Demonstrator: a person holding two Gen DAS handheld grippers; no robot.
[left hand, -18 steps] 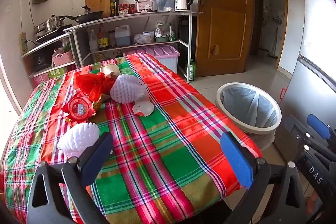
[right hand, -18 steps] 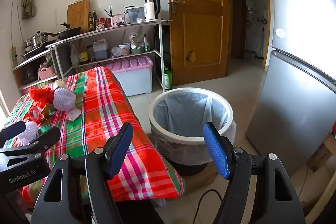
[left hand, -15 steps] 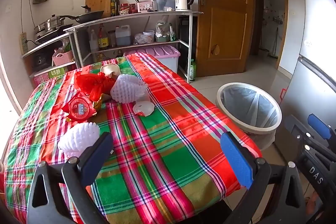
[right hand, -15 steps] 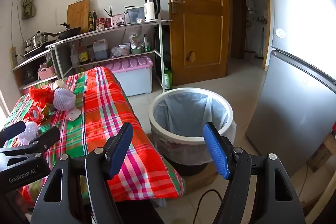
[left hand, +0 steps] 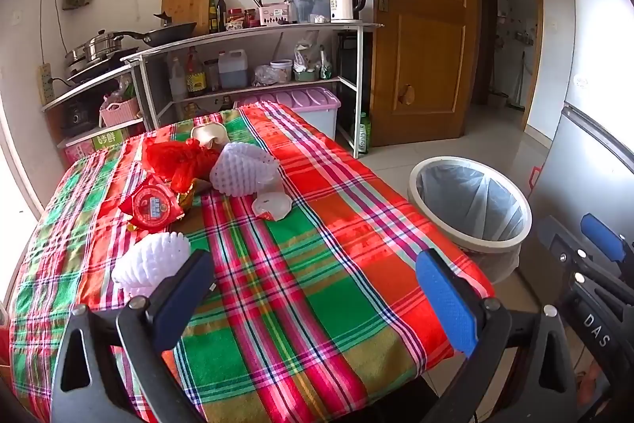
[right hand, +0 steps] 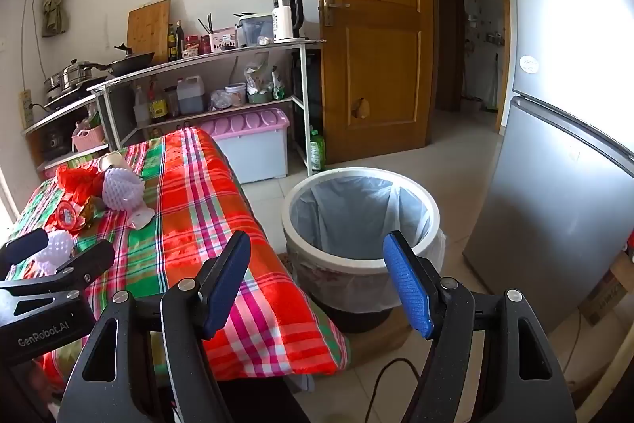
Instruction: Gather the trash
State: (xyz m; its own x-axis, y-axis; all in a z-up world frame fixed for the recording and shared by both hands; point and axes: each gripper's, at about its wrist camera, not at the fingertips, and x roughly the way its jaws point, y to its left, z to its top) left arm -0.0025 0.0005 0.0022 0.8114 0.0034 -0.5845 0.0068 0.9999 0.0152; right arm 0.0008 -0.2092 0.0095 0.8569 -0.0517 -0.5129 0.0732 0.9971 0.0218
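Observation:
Trash lies on the plaid tablecloth (left hand: 325, 256): a white foam fruit net (left hand: 152, 260) near the front left, a second foam net (left hand: 241, 169), a red round wrapper (left hand: 152, 207), crumpled red plastic (left hand: 178, 157), a small white cup piece (left hand: 271, 205) and a bowl-like shell (left hand: 210, 133). My left gripper (left hand: 317, 288) is open and empty above the table's near edge, its left finger close to the near foam net. My right gripper (right hand: 317, 280) is open and empty, held in front of the white lined trash bin (right hand: 360, 221), which stands on the floor right of the table.
A metal shelf (left hand: 253, 30) with bottles, pans and a kettle stands behind the table. A pink-lidded storage box (right hand: 253, 141) sits on the floor. A wooden door (right hand: 376, 26) is behind the bin and a grey fridge (right hand: 554, 224) stands at the right.

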